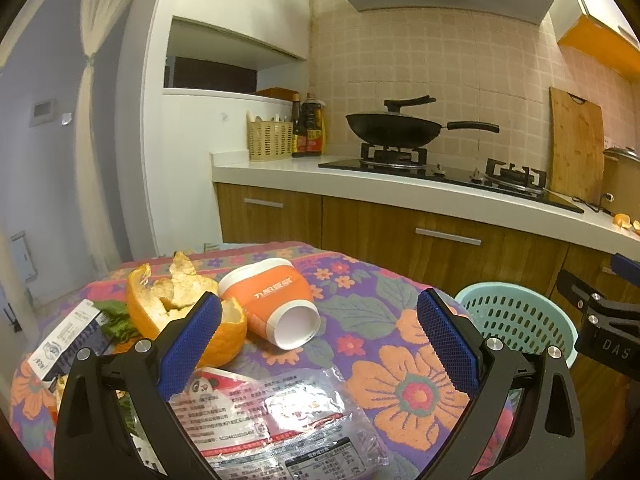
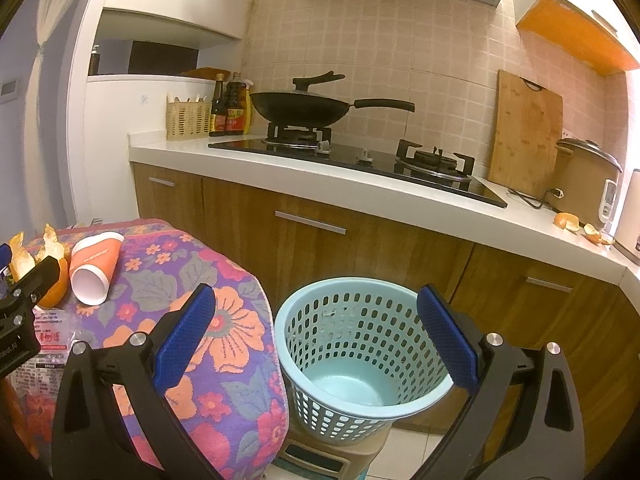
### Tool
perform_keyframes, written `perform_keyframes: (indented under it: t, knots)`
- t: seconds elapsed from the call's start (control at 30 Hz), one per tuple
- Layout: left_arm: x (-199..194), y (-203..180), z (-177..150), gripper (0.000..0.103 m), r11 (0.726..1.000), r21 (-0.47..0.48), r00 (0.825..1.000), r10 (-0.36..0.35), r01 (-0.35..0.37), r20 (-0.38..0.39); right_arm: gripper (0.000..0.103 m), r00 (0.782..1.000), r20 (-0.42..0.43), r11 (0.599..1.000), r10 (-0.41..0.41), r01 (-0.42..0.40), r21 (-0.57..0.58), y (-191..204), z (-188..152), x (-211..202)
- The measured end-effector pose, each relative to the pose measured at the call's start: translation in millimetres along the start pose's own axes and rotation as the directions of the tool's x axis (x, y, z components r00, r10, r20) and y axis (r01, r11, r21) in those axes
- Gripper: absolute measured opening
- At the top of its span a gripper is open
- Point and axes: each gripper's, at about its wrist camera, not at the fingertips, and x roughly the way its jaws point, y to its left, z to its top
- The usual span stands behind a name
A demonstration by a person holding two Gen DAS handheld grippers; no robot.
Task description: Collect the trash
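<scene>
On the flowered table (image 1: 400,364) lie an orange peel (image 1: 176,304), a tipped orange paper cup (image 1: 276,300), a clear plastic wrapper (image 1: 280,420) and a small box (image 1: 68,340) at the left. My left gripper (image 1: 318,344) is open and empty, just above the wrapper, with the cup ahead between its fingers. My right gripper (image 2: 316,340) is open and empty above the light-blue trash basket (image 2: 360,356), which is empty. The cup (image 2: 94,268) and peel (image 2: 44,268) also show at the left of the right wrist view.
The basket stands on a beige stool (image 2: 332,452) right of the table (image 2: 208,344). Behind are the kitchen counter (image 2: 360,188) with a wok (image 2: 304,108), a cutting board (image 2: 524,136), a rice cooker (image 2: 588,180) and more orange peels (image 2: 580,228).
</scene>
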Motion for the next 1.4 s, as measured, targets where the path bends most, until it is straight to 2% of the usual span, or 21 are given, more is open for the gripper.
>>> perform_keyframes:
  t: [0.2,0.4,0.53,0.67,0.8,1.03,1.17,1.27,1.33,1.4]
  knots:
    - [-3.8,8.0,5.5,0.095,0.999,-0.045,1.0,-0.028,0.028,0.013,0.095,1.0,0.001,1.0,0.031,-0.031,0.001,1.9,0.6,-4.0]
    - [-16.5,14.0,14.6,0.095,0.999,-0.051,1.0,0.005,-0.004,0.023,0.095,0.995,0.017,0.995,0.094,-0.094,-0.027,11.3,0.7,-10.9]
    - [-34.5,27.8,22.5,0.095,0.997,-0.066,0.998,0.052,-0.049,0.035,0.095,0.987,0.014,0.986,0.158,-0.157,-0.054,23.0,0.5,-12.2]
    - [-54.1,51.6,22.3,0.095,0.99,-0.081,0.993,0.117,-0.114,0.027,0.095,0.971,0.001,0.965,0.241,-0.239,-0.107,43.2,0.9,-12.9]
    - [-76.6,87.8,13.2,0.095,0.97,-0.122,0.977,0.211,-0.212,-0.02,0.095,0.938,-0.03,0.927,0.346,-0.347,-0.141,67.1,-0.7,-12.7]
    - [-111.6,154.3,-16.8,0.095,0.918,-0.223,0.943,0.306,-0.329,-0.129,0.083,0.849,-0.124,0.824,0.514,-0.529,-0.203,109.8,-11.4,-6.8]
    - [-119.1,176.9,-33.9,0.095,0.909,-0.287,0.949,0.256,-0.302,-0.186,0.079,0.803,-0.168,0.771,0.572,-0.596,-0.222,128.0,-16.9,-4.5]
    - [-112.8,187.6,-46.3,0.095,0.904,-0.357,0.961,0.161,-0.235,-0.225,0.07,0.769,-0.206,0.738,0.605,-0.639,-0.218,142.4,-18.2,0.7]
    - [-103.5,188.0,-52.9,0.094,0.9,-0.38,0.959,0.118,-0.213,-0.257,0.064,0.762,-0.219,0.731,0.61,-0.647,-0.217,146.5,-18.1,4.1]
    - [-91.0,187.5,-60.5,0.092,0.902,-0.376,0.947,0.097,-0.213,-0.306,0.064,0.749,-0.233,0.72,0.62,-0.661,-0.211,148.0,-18.0,8.7]
